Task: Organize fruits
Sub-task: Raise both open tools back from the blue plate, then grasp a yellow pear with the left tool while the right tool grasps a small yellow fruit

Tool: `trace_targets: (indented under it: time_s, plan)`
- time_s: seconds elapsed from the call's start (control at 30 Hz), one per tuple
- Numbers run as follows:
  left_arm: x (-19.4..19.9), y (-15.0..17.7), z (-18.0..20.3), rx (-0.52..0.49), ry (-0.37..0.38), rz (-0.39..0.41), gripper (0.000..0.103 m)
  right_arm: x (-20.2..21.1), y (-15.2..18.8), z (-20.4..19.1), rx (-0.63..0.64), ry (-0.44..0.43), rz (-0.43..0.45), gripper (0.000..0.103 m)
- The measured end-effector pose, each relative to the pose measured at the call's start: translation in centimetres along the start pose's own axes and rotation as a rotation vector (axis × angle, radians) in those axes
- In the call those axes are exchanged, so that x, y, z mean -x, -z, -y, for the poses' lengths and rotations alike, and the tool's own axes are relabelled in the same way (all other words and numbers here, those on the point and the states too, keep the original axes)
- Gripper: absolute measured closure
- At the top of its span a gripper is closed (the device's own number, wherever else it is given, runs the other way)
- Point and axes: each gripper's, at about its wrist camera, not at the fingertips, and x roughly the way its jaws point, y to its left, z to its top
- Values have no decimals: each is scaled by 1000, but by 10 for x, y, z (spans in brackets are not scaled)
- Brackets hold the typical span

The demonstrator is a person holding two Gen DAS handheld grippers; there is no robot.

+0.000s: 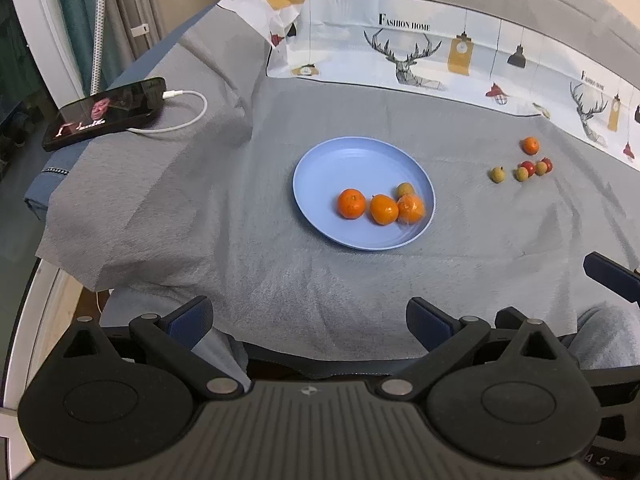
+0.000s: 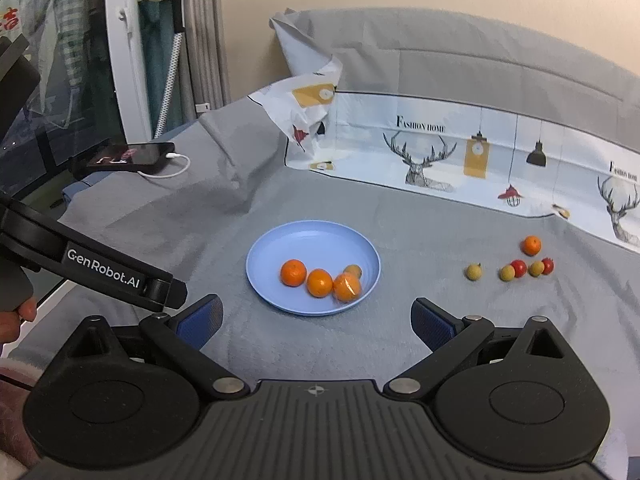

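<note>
A light blue plate (image 1: pixel 332 168) (image 2: pixel 296 240) sits on the grey cloth and holds three oranges (image 1: pixel 351 203) (image 2: pixel 293 273) and a yellow-green fruit (image 1: pixel 405 190) (image 2: pixel 353 270). To its right on the cloth lie one orange (image 1: pixel 530 145) (image 2: pixel 531 245), three yellow-green fruits (image 1: pixel 497 175) (image 2: pixel 473 271) and two red fruits (image 1: pixel 529 167) (image 2: pixel 519 268). My left gripper (image 1: pixel 312 316) is open and empty, near the front of the plate. My right gripper (image 2: pixel 316 320) is open and empty, just in front of the plate.
A phone (image 1: pixel 106 112) (image 2: pixel 128 158) on a white charging cable lies at the left on the cloth. A printed sheet with deer and lamps (image 1: pixel 440 56) (image 2: pixel 460 152) stands along the back. The left gripper's body (image 2: pixel 100 268) shows at the left of the right wrist view.
</note>
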Motion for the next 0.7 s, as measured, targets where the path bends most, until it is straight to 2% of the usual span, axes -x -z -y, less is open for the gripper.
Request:
trace_targets:
  time_s: [0.33, 0.5, 0.7]
  plan:
    - [-24, -23, 25, -29, -2, -62, 0, -24, 4, 33, -102, 21, -39, 3]
    - [-47, -46, 56, -59, 29, -120, 0, -36, 12, 79, -207, 129, -37, 3]
    - [-81, -82, 120, -165, 41, -112, 0, -55, 30, 162, -369, 311, -46, 3]
